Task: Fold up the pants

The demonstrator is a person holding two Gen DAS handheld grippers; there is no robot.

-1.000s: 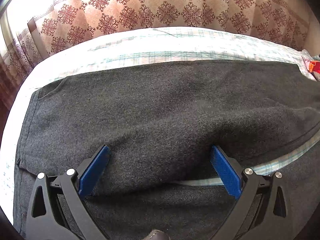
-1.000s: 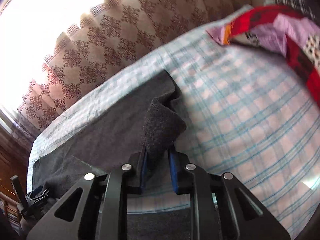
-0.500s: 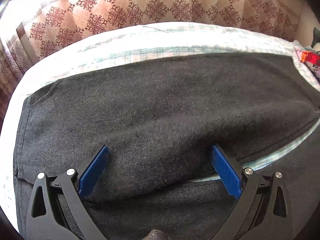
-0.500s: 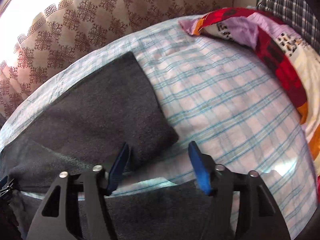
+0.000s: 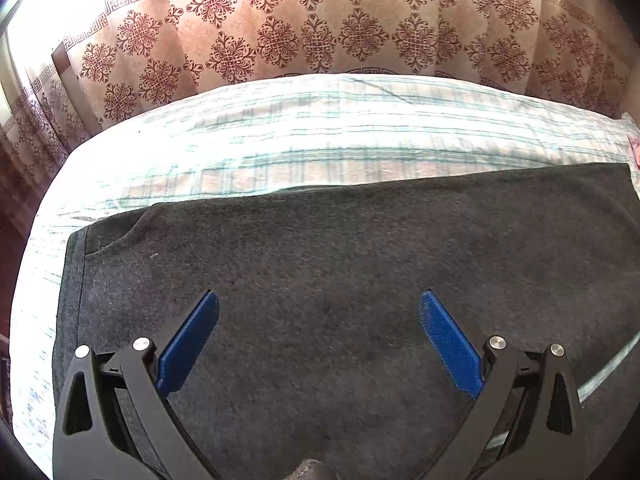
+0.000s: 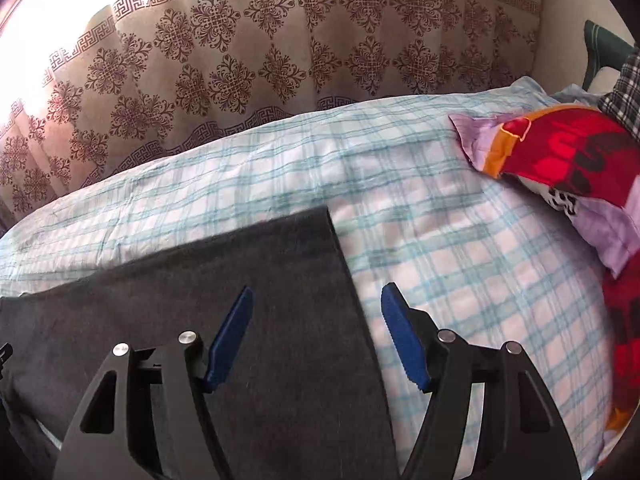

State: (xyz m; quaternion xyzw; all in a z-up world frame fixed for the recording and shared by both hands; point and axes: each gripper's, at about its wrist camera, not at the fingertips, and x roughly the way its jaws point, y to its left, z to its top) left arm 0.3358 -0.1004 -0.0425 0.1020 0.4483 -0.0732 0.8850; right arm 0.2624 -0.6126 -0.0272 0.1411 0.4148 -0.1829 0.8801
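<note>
Dark grey pants lie flat across the checked bed sheet, one leg folded over the other. The left gripper hovers over the middle of the cloth, wide open, with nothing between its blue pads. In the right wrist view the pants' leg end lies flat with a straight hem edge. The right gripper stands open above that edge, one pad over the cloth and the other over the sheet, gripping nothing.
A red, purple and orange patterned pillow lies at the right of the bed, with dark plaid cloth behind it. A patterned curtain hangs along the far side. Bare sheet lies beyond and to the right of the pants.
The right gripper opened and let go of the leg end, which now lies flat on the bed; it has drawn back and levelled. The left gripper pulled back, so more sheet shows beyond the pants.
</note>
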